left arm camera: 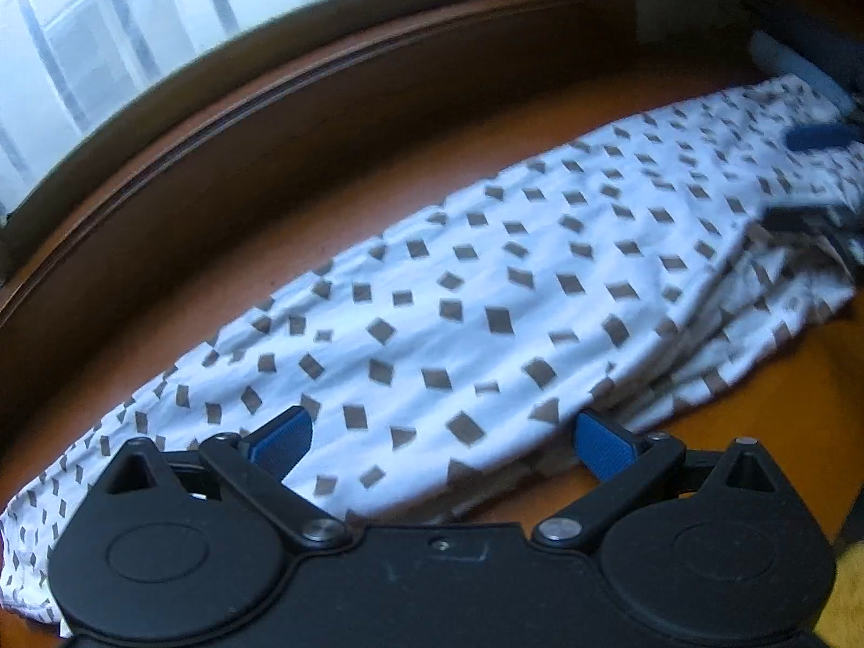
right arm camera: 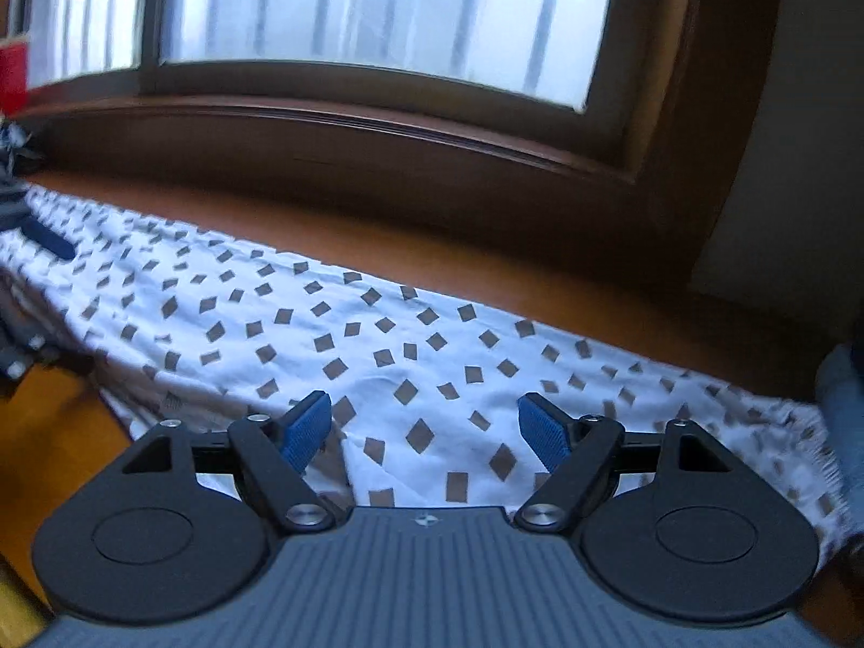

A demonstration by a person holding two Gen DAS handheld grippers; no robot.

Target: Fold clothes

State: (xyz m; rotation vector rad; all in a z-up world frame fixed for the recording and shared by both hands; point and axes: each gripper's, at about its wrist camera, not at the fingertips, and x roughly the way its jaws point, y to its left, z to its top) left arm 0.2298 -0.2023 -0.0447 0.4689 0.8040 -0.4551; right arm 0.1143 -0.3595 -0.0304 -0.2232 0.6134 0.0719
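The left gripper (left arm camera: 443, 434) tilted downward over the near edge of the white cloth garment printed with small brown diamonds (left arm camera: 486, 291), its blue-padded jaws spread apart and gripping nothing. The right gripper (right arm camera: 425, 424) angled down likewise, jaws wide and empty above that cloth. The garment lay stretched in a long folded strip on the orange-brown wooden surface (left arm camera: 378, 189) below the dark-framed window (right arm camera: 378, 16).

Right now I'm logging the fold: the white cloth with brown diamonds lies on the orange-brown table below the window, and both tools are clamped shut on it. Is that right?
Not quite. The cloth does lie on the table below the window, but both tools are open above it: the left wrist view shows the left tool spread, the right wrist view the right tool.
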